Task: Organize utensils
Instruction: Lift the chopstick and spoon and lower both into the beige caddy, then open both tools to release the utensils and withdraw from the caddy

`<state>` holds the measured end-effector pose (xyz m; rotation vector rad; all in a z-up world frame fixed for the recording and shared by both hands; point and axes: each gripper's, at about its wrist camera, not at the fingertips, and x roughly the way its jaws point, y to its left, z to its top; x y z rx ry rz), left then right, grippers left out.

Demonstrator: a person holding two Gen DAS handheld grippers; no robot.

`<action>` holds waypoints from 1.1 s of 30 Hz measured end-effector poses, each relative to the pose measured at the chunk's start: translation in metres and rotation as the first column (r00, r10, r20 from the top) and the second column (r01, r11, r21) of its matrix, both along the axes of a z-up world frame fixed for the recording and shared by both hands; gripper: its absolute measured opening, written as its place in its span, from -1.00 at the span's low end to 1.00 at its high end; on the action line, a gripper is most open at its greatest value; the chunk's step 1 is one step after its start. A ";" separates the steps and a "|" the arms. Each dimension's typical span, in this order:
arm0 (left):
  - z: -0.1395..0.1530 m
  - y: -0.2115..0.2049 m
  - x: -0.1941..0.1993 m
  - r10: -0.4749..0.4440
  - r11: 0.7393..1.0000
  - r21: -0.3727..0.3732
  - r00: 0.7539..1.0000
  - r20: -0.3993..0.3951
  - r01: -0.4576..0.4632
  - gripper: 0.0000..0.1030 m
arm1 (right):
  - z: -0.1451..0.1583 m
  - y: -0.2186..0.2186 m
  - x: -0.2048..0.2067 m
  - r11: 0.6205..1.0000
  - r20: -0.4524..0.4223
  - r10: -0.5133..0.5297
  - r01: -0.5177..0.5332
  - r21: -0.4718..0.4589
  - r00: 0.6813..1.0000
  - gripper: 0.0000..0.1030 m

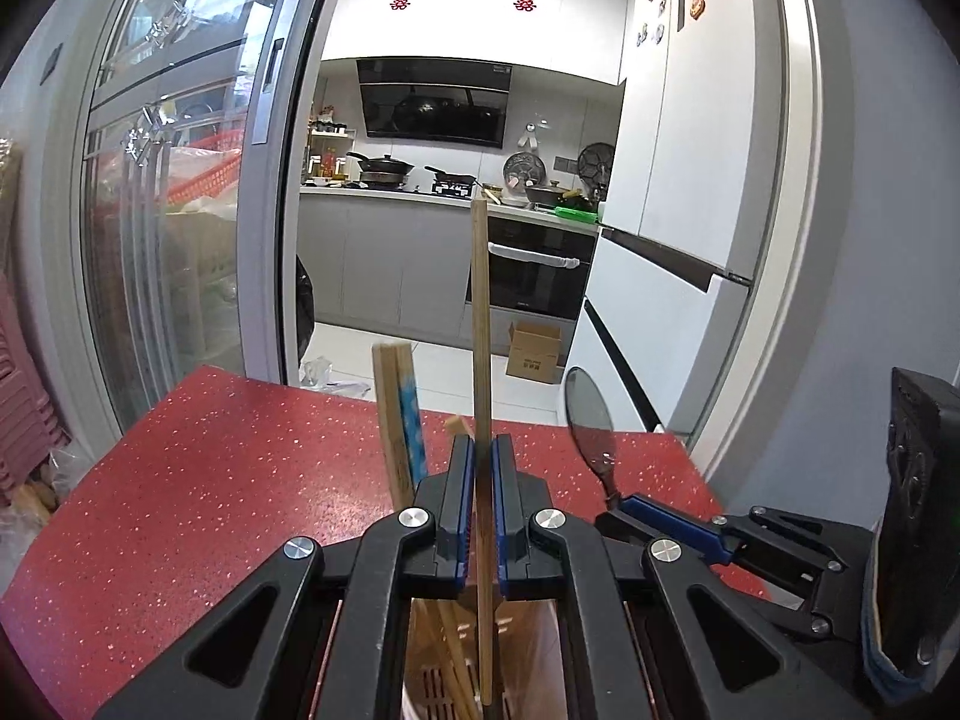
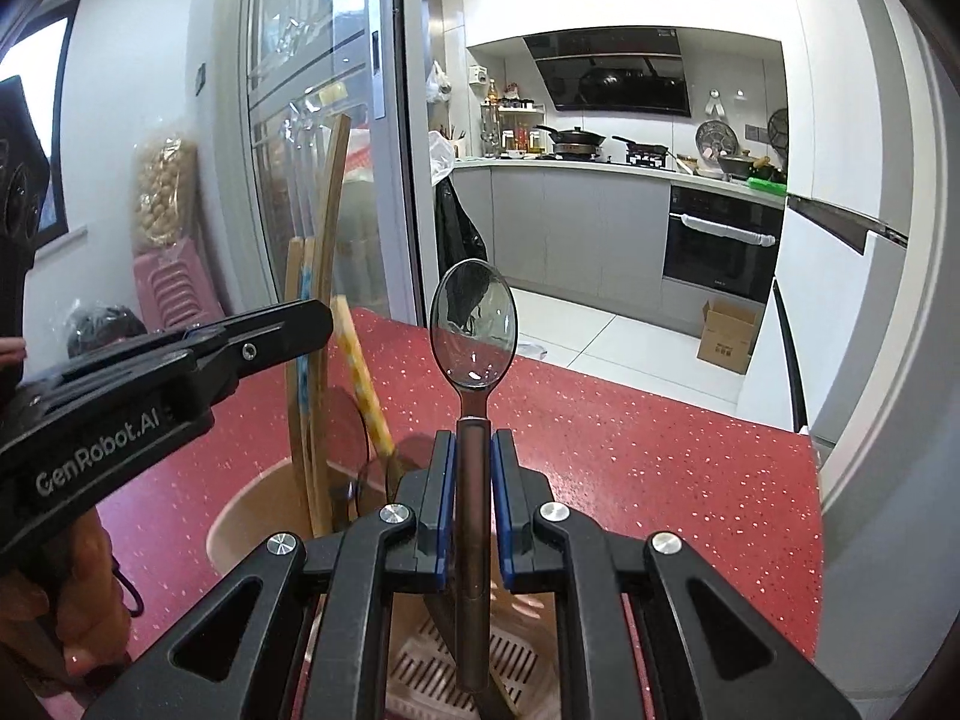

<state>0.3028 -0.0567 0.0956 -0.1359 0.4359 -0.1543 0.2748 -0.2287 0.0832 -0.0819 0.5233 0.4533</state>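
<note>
My left gripper point(image 1: 478, 456) is shut on a wooden chopstick point(image 1: 480, 312), held upright with its lower end inside the tan utensil holder point(image 1: 432, 684) below. Other chopsticks point(image 1: 396, 420) stand in that holder. My right gripper point(image 2: 474, 450) is shut on the handle of a dark metal spoon point(image 2: 474, 324), bowl up, over the holder point(image 2: 258, 516). The slotted bottom of the holder point(image 2: 420, 672) shows under the spoon's handle. The left gripper point(image 2: 288, 324) shows at the left of the right wrist view, by the standing chopsticks point(image 2: 312, 360). The right gripper with the spoon point(image 1: 591, 414) shows at the right of the left wrist view.
The holder stands on a red speckled table point(image 1: 210, 468). A glass sliding door point(image 1: 180, 210) is to the left. Beyond the table lies a kitchen with an oven point(image 1: 528, 276), a fridge point(image 1: 678, 180) and a cardboard box point(image 1: 534, 354) on the floor.
</note>
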 end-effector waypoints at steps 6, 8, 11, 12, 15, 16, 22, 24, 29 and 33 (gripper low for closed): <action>-0.009 0.001 -0.011 0.015 1.000 0.024 1.000 -0.016 -0.014 -0.34 | -0.011 -0.001 -0.014 0.999 0.004 0.009 -0.009 -0.040 1.000 -0.75; -0.013 0.000 -0.014 0.018 0.999 0.047 1.000 -0.022 -0.017 -0.34 | -0.014 -0.002 -0.017 0.999 0.002 0.006 -0.006 -0.044 1.000 -0.75; -0.019 0.000 -0.018 0.027 0.997 0.072 0.999 -0.041 -0.024 -0.34 | -0.014 -0.003 -0.019 0.999 -0.005 0.003 -0.003 -0.040 1.000 -0.75; -0.021 0.001 -0.019 0.027 0.997 0.069 0.998 -0.048 -0.024 -0.34 | -0.013 -0.002 -0.020 0.999 -0.004 0.005 -0.005 -0.041 1.000 -0.75; -0.024 0.006 -0.022 0.035 0.997 0.064 0.997 -0.070 -0.031 -0.34 | -0.011 0.000 -0.021 0.998 -0.003 0.012 -0.012 -0.054 1.000 -0.75; -0.025 0.007 -0.024 0.039 0.997 0.064 0.996 -0.074 -0.034 -0.34 | -0.011 0.001 -0.020 0.998 -0.008 0.013 -0.014 -0.058 1.000 -0.75; -0.031 0.008 -0.039 0.041 0.997 0.076 0.995 -0.090 -0.034 -0.34 | -0.010 0.013 -0.016 0.996 -0.005 0.019 -0.019 -0.088 1.000 -0.75; -0.034 0.009 -0.044 0.044 0.996 0.079 0.994 -0.098 -0.036 -0.34 | -0.007 0.018 -0.020 0.991 0.058 0.027 -0.019 -0.130 0.998 -0.75; -0.037 0.015 -0.050 0.054 0.997 0.058 0.991 -0.126 -0.047 -0.34 | -0.010 0.027 -0.029 0.977 0.139 0.088 -0.058 -0.206 0.986 -0.75; -0.037 0.018 -0.054 0.059 0.997 0.054 0.990 -0.131 -0.052 -0.34 | -0.018 0.024 -0.038 0.967 0.148 0.086 -0.046 -0.251 0.985 -0.74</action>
